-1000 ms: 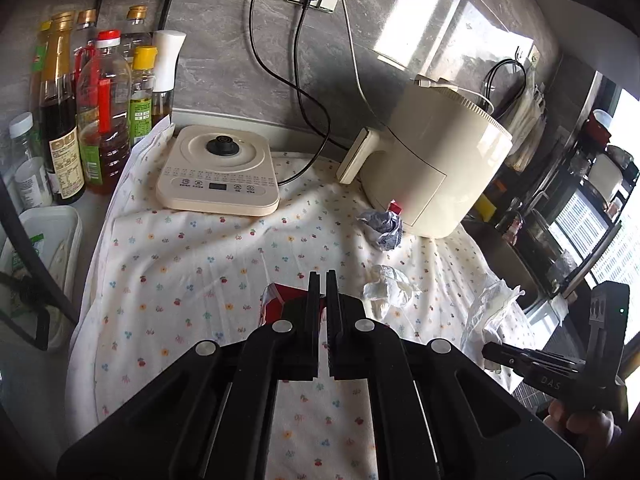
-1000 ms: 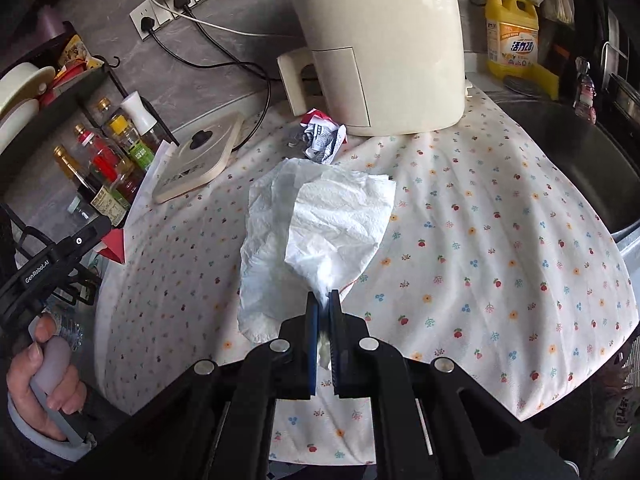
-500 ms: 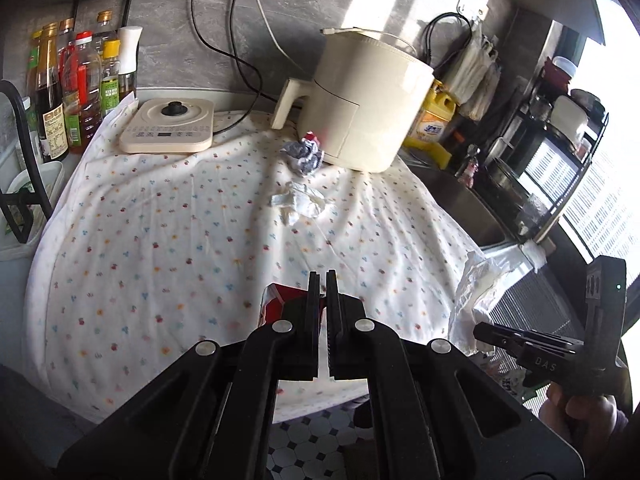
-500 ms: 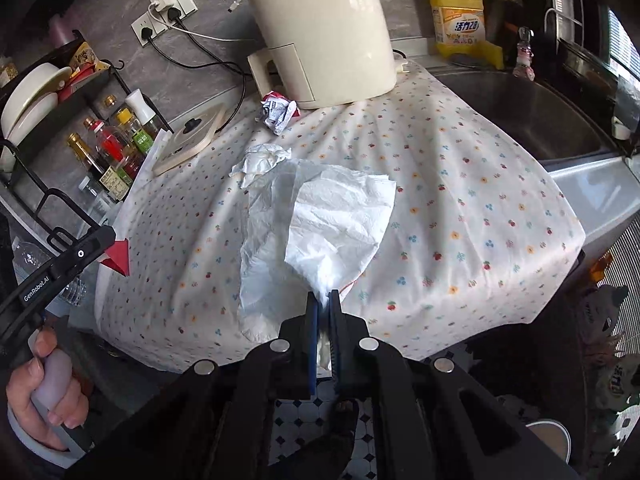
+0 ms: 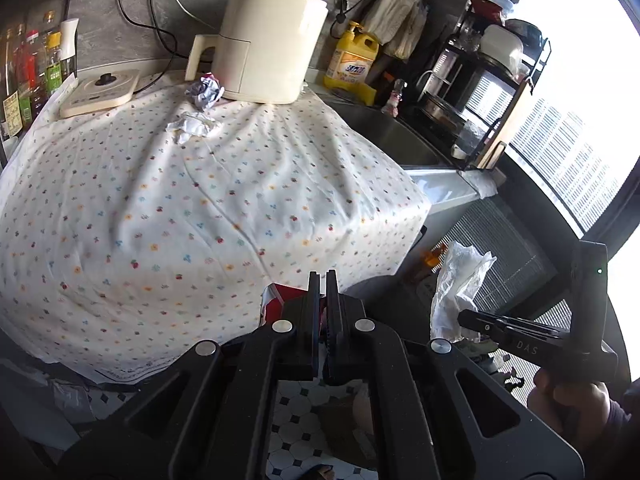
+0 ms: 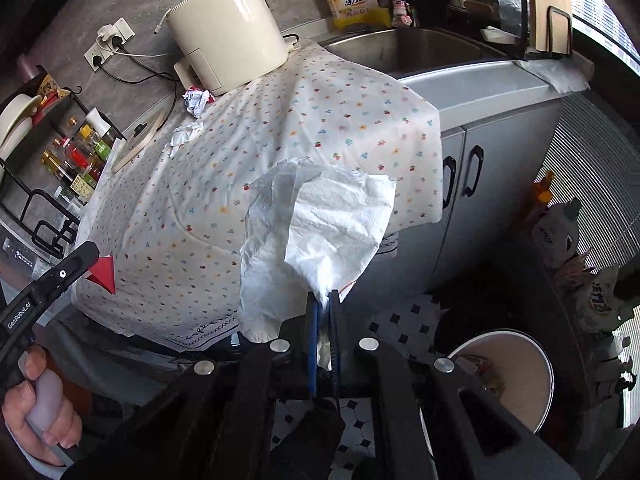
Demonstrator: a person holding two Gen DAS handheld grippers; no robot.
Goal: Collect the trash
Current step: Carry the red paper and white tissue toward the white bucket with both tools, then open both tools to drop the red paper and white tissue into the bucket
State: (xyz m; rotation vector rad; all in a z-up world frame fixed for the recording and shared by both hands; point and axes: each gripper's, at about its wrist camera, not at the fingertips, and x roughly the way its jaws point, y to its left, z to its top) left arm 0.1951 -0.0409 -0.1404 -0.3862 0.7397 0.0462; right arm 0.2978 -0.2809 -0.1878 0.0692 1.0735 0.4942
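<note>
Right gripper [image 6: 323,298] clamped on white tissue [image 6: 320,236]; left gripper [image 5: 323,280] clamped on red wrapper [image 5: 276,304]. Bin [image 6: 508,376] below right. Two crumpled scraps [image 5: 192,126] left, far ahead on cloth [image 5: 200,216].

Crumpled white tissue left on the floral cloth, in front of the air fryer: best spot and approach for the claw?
Take the crumpled white tissue at its raised, bunched middle, coming from above with the fingers straddling the wad. It lies low and loose on the floral cloth, so a side approach would likely push it or snag the cloth. The crumpled wrapper sits just behind, near the air fryer.
</note>
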